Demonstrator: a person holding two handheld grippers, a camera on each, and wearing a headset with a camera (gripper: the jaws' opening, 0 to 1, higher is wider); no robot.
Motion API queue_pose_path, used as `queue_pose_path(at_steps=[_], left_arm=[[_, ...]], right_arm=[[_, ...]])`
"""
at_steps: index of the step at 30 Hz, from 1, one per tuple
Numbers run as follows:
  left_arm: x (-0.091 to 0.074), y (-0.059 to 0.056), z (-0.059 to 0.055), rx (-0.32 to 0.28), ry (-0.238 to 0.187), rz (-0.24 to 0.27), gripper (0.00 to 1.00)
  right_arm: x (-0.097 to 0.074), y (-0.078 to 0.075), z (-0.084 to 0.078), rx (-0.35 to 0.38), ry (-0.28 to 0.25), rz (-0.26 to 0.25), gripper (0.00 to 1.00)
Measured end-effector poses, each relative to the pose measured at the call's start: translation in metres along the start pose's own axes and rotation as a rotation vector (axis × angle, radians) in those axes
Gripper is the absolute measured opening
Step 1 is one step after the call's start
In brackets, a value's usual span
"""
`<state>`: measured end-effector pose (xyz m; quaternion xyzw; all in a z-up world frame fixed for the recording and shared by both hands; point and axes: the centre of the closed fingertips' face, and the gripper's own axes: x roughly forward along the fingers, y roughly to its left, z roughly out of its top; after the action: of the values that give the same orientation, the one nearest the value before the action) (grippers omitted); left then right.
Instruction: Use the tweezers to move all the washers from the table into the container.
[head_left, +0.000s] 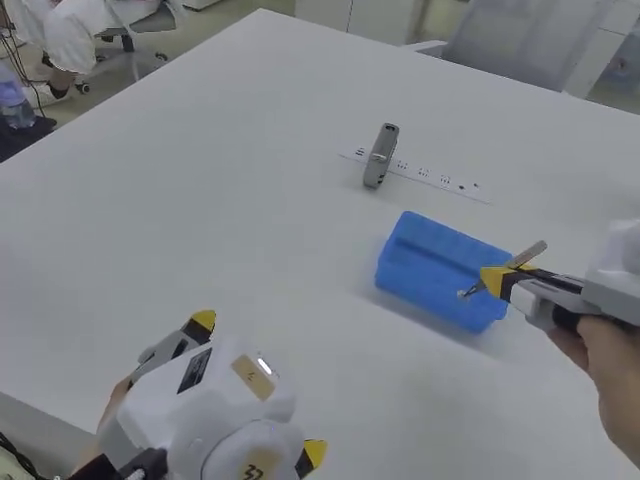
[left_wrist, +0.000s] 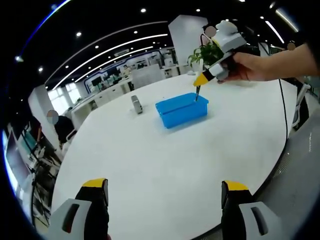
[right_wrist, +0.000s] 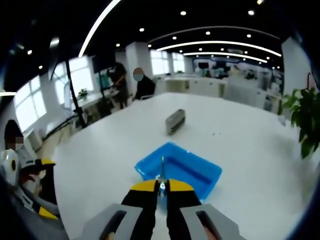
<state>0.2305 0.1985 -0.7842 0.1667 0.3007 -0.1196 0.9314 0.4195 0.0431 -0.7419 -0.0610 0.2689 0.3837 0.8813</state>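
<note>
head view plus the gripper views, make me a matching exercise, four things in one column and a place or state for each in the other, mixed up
Things:
1 blue container
2 tweezers
3 left gripper
4 grey block

Places or states:
a fingers wide apart, holding nothing
b on the white table past the container, apart from it
c clamped in the right gripper, tips at the container
d below the tweezers' tips

Pairs: 1-d, 2-c, 3-a, 4-b
</note>
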Motion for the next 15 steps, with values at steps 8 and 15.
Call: queue_pose_path(at_steps=[8, 15], left_arm=[[0.001, -0.001, -0.001, 0.000, 0.008, -0.006, 0.96], [0.001, -0.002, -0.003, 0.001, 0.019, -0.007, 0.96]], right_arm=[[0.022, -0.022, -0.001, 0.013, 0.008, -0.042, 0.03], [0.043, -0.039, -0.020, 0.008, 0.073, -0.062, 0.03]])
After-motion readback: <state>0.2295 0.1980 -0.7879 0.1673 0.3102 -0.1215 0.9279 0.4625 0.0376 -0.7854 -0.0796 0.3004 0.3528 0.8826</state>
